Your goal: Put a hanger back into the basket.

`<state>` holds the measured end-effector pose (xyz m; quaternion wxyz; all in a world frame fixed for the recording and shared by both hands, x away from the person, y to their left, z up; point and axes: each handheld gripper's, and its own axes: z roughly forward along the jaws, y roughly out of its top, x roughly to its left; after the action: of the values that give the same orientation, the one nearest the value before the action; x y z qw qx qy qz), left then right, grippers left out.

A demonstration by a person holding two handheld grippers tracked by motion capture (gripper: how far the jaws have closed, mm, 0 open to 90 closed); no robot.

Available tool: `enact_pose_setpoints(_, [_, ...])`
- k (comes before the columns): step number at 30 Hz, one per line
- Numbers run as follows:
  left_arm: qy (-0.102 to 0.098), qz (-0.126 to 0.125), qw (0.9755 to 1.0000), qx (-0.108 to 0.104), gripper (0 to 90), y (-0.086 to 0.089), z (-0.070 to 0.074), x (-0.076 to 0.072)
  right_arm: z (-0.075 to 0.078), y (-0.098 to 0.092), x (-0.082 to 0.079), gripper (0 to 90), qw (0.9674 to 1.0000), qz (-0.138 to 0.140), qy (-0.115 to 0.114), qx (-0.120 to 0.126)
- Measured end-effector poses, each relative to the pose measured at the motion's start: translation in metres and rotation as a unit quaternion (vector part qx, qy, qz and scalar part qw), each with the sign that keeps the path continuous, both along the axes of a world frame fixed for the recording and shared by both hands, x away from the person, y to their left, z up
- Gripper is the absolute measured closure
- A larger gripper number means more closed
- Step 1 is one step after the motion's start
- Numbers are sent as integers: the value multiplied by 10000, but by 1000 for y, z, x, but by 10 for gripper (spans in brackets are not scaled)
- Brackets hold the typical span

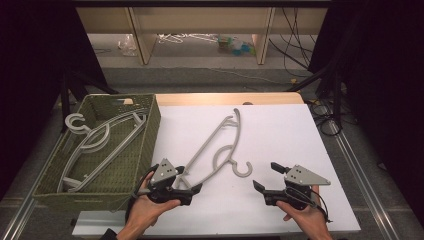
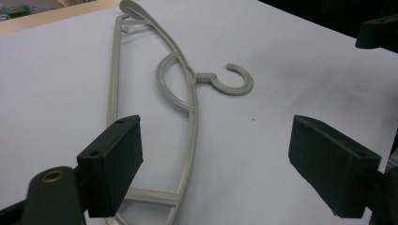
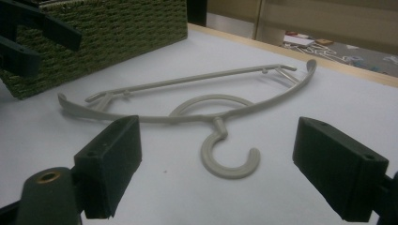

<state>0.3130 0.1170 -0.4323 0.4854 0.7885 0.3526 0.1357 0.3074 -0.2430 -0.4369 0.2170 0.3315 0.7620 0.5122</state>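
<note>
Grey plastic hanger (image 1: 216, 150) flat on the white table (image 1: 280, 135), just right of the green woven basket (image 1: 145, 150) — untouched. Left gripper (image 1: 187, 180) at hanger's near end, jaws wide, gripping nothing. Right gripper (image 1: 265, 175) right of hanger's hook — jaws apart, empty.

Black hand-held gripper (image 1: 186, 181) bodies, grey three-cornered top plates, trailing black cables

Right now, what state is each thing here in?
Hanger on the table: lying flat, not gripped.
Hangers in the basket: lying inside.
Basket: upright, open-topped.
Left gripper: open, hanger end between its jaws.
Right gripper: open, holding nothing.
</note>
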Motion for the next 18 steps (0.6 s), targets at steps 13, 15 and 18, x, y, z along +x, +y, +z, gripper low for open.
enact_pose_setpoints(13, [-22, -86, 9997, 228, 178, -14, -6, 11, 0, 0, 0, 169, 10000, -3, 17, -38])
enact_pose_setpoints(15, [-78, -80, 9996, 277, 180, -17, -7, 14, 0, 0, 0, 169, 10000, 5, 0, -23])
enact_pose_setpoints(18, [-1, -160, 9992, 366, 178, -19, -7, 18, 0, 1, 0, 169, 10000, 26, 25, -60])
